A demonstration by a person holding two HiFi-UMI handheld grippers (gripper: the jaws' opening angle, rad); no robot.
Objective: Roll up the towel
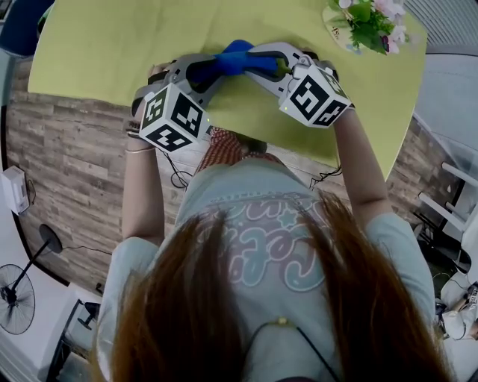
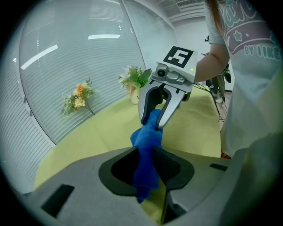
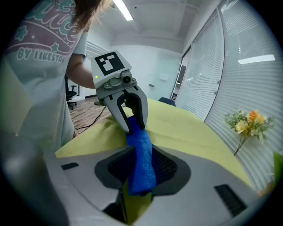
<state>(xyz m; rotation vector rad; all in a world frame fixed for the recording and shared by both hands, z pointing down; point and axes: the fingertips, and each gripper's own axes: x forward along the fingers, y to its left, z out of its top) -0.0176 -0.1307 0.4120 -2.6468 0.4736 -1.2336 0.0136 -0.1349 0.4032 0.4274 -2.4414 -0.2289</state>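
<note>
Reddish-brown long hair [image 1: 224,298] hung above a yellow-green table [image 1: 112,52], over which the left tool [image 2: 148,155] and right tool [image 3: 141,154], jaws nearly closed, each pinched an end of a bunched blue cloth towel [image 1: 240,60].

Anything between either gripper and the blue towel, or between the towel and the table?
Nothing visible. The left gripper and right gripper each already clamp an end of the towel, bunched between them over the yellow table. The flowers stand off at the far corner.
</note>
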